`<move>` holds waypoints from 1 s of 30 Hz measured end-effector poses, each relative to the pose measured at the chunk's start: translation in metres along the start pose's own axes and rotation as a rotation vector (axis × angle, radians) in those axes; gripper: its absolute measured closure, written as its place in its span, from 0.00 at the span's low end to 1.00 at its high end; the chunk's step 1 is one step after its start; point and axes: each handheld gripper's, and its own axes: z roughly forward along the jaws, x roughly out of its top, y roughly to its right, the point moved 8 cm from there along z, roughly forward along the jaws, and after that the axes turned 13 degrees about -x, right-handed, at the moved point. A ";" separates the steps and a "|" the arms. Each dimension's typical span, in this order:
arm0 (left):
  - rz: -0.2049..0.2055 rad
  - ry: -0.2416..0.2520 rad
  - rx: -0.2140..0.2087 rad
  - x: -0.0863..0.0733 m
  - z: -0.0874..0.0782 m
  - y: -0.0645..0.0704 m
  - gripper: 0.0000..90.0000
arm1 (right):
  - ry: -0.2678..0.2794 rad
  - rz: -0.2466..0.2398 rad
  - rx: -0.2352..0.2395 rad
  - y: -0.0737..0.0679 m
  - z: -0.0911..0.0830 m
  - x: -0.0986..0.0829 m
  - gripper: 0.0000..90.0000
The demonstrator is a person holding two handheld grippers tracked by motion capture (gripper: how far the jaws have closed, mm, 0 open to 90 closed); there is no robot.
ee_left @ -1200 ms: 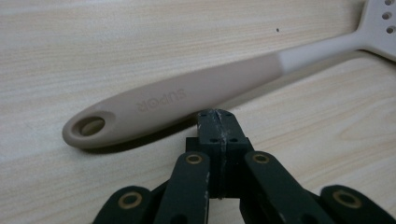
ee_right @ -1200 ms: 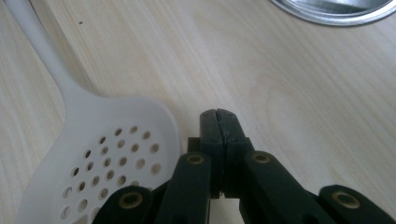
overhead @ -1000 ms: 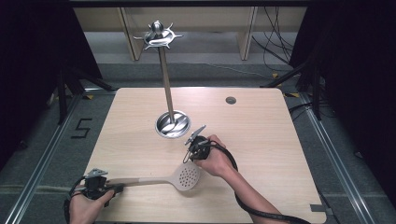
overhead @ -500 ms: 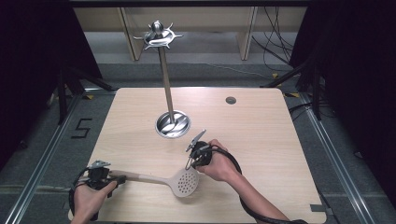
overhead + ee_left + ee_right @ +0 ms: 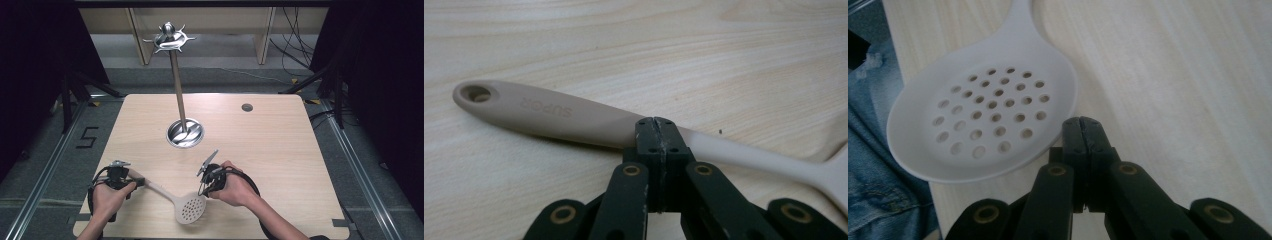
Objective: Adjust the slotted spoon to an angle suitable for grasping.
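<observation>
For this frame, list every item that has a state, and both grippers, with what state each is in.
Slotted spoon: lying on the table, bowl toward the near edge, handle pinched.
Left gripper: jaws shut on the spoon's handle.
Right gripper: jaws shut, holding nothing, right by the bowl's rim.
Utensil stand: upright, hooks bare.
Table: one small dark disc near the far edge.

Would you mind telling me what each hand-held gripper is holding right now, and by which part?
The left hand-held gripper pinches the slotted spoon mid-handle. The right hand-held gripper is shut on nothing, beside the spoon's bowl.
</observation>
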 end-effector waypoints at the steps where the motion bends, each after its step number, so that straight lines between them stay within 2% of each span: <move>1: -0.004 0.007 -0.001 0.002 0.002 0.001 0.99 | -0.001 0.004 0.000 -0.003 0.000 -0.001 1.00; 3: -0.004 0.011 -0.002 0.006 0.007 0.004 0.99 | -0.012 0.018 0.012 -0.009 0.000 -0.002 1.00; 4: -0.001 0.005 0.003 0.006 0.008 0.005 0.99 | -0.002 0.008 0.019 -0.012 0.000 -0.002 1.00; 6: 0.003 -0.002 -0.001 0.009 0.012 0.007 0.99 | 0.004 0.022 0.020 -0.017 -0.001 -0.002 1.00; 7: 0.001 -0.004 0.003 0.010 0.013 0.008 0.99 | 0.007 0.002 0.026 -0.018 -0.001 -0.003 1.00; 11: 0.005 -0.006 -0.004 0.016 0.020 0.013 0.99 | 0.009 0.001 0.041 -0.029 0.000 -0.003 1.00; 12: 0.017 -0.023 -0.016 0.017 0.021 0.015 0.99 | 0.005 0.000 0.036 -0.030 0.001 -0.004 1.00; 16: 0.021 -0.031 -0.021 0.021 0.027 0.017 0.99 | 0.017 -0.004 0.077 -0.041 0.002 -0.002 1.00; 17: 0.024 -0.039 -0.023 0.022 0.027 0.018 0.99 | -0.025 0.036 0.082 -0.047 0.001 -0.004 1.00; 18: 0.024 -0.041 -0.025 0.023 0.028 0.018 0.99 | 0.003 0.010 0.086 -0.048 0.003 -0.002 1.00; 20: 0.028 -0.045 -0.026 0.023 0.029 0.018 0.99 | 0.020 -0.025 0.089 -0.051 0.007 -0.002 1.00; 21: 0.028 -0.047 -0.026 0.023 0.029 0.018 0.99 | -0.016 0.009 0.090 -0.054 0.007 -0.004 1.00; 23: 0.030 -0.049 -0.026 0.024 0.029 0.018 0.99 | -0.024 -0.003 0.099 -0.057 0.009 -0.005 0.99; 25: 0.031 -0.041 -0.027 0.024 0.029 0.018 0.99 | -0.027 0.012 0.104 -0.060 0.009 -0.006 0.98; 27: 0.030 -0.038 -0.027 0.023 0.028 0.018 0.96 | -0.004 0.007 0.104 -0.058 0.008 -0.005 0.95; 28: 0.036 -0.029 -0.022 0.023 0.026 0.017 0.94 | 0.003 0.024 0.098 -0.058 0.006 -0.004 0.93; 29: 0.039 -0.022 -0.022 0.023 0.025 0.017 0.92 | 0.039 0.002 0.081 -0.052 0.005 -0.003 0.91; 30: 0.038 -0.006 -0.008 0.023 0.022 0.016 0.90 | 0.045 0.024 0.064 -0.048 0.002 -0.004 0.89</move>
